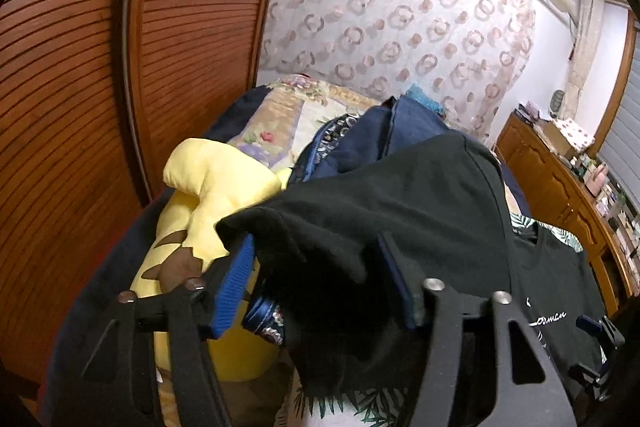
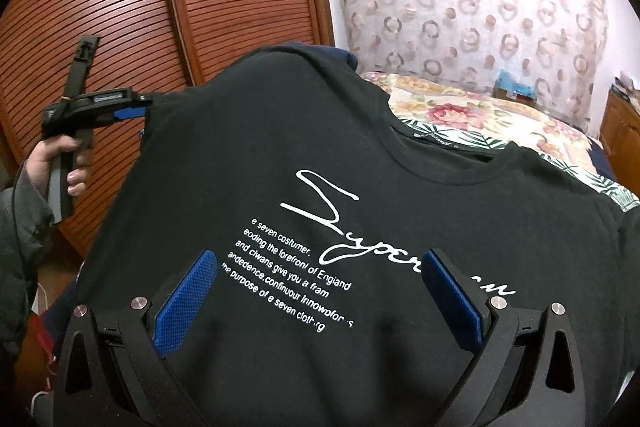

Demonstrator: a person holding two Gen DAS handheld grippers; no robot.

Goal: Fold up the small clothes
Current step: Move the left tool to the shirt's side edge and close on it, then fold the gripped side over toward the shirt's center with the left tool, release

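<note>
A black T-shirt (image 2: pixel 360 147) with white script and text lies spread on the bed, chest side up. My right gripper (image 2: pixel 320 267) is open just above its lower chest, blue pads (image 2: pixel 184 303) wide apart and empty. My left gripper (image 1: pixel 316 251) is at the shirt's left sleeve; black cloth (image 1: pixel 380 199) drapes over and between its open blue pads (image 1: pixel 236 283). In the right wrist view the left gripper (image 2: pixel 132 113) shows at the shirt's left edge, held by a hand.
A yellow plush toy (image 1: pixel 208 195) and navy clothes (image 1: pixel 360 139) lie beyond the shirt. The floral bedcover (image 2: pixel 480 123) runs back to a patterned curtain (image 2: pixel 480 7). Wooden louvred doors (image 2: pixel 140 7) stand at left, a cluttered wooden dresser (image 1: pixel 560 171) at right.
</note>
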